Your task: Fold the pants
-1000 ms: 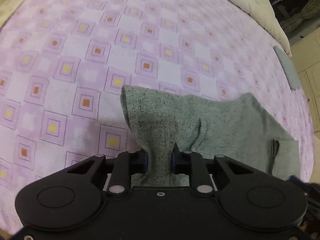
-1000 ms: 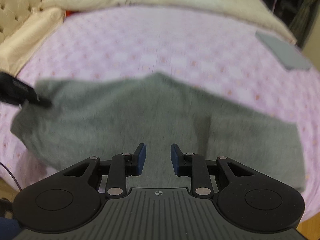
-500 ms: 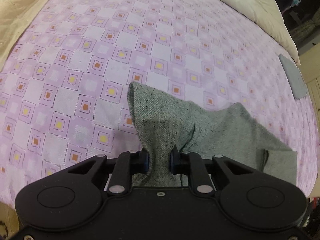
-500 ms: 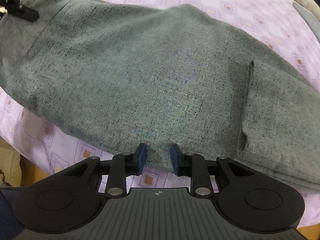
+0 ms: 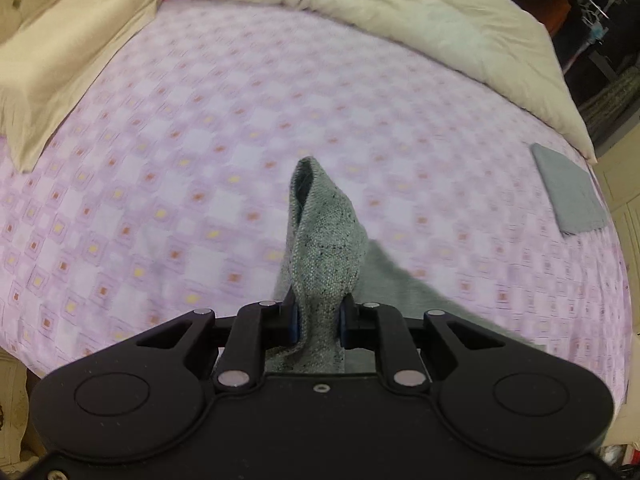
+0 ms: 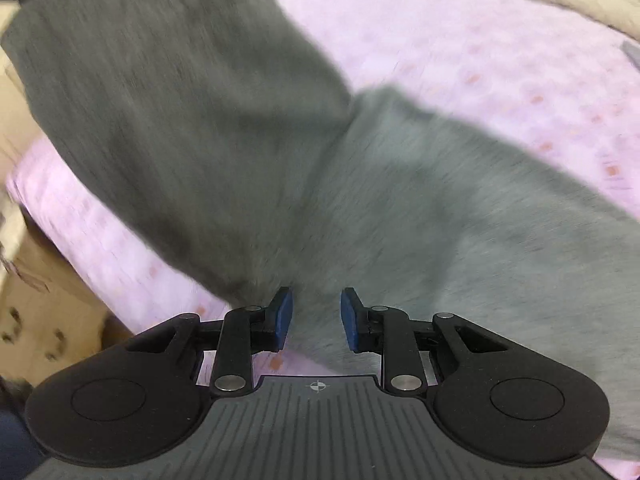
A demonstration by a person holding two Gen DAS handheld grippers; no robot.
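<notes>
The grey speckled pants (image 5: 326, 248) lie on the purple patterned bedspread (image 5: 180, 140). My left gripper (image 5: 318, 320) is shut on a bunched end of them and holds it raised, so a fold of cloth stands up between the fingers. In the right wrist view the pants (image 6: 440, 200) spread across the bed, and the lifted part (image 6: 160, 100) hangs dark at the upper left. My right gripper (image 6: 316, 316) is open, with its blue pads over the near edge of the cloth, holding nothing.
A cream duvet (image 5: 400, 12) lies bunched along the far side of the bed. A cream pillow (image 5: 60, 60) is at the far left. A folded grey cloth (image 5: 568, 192) lies at the right edge. A brown box (image 6: 44, 304) stands beside the bed.
My left gripper has lifted its end of the pants higher and carried it over the rest. The right gripper stays open at the near edge.
</notes>
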